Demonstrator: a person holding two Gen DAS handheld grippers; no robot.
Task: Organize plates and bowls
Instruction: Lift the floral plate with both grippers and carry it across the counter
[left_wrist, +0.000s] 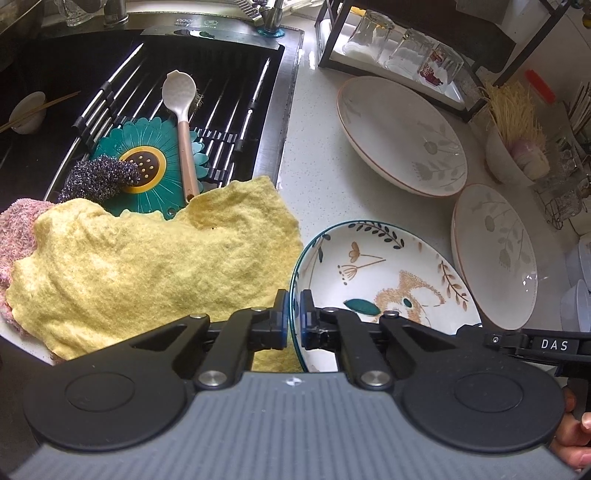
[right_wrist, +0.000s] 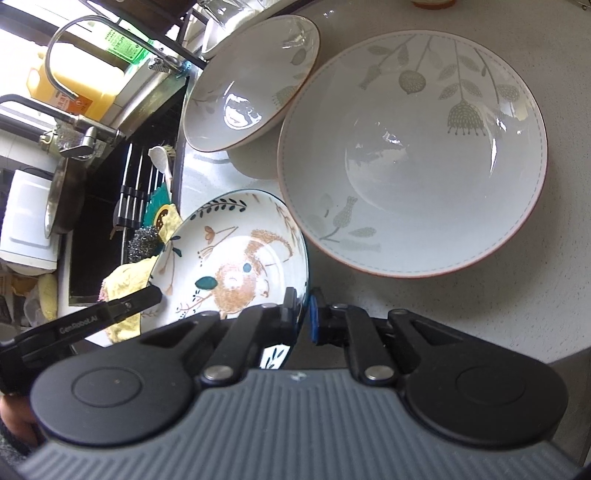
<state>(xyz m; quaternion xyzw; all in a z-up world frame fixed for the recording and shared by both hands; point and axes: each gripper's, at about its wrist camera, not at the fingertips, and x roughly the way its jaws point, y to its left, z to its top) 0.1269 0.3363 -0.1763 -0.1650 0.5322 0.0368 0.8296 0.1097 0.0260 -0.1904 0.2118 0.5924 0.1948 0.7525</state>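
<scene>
Jaws of both grippers pinch squirrel plate (left_wrist: 384, 273) rim, opposite sides.

The yellow cloth (left_wrist: 155, 266) hides the pink cloth (left_wrist: 16, 236) beneath it.

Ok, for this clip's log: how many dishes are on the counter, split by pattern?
Grey leaf pattern, brown rim: 2, the larger dish and the smaller dish.
Squirrel pattern, teal rim: 1, the squirrel dish, gripped by both grippers.
Total: 3.
</scene>
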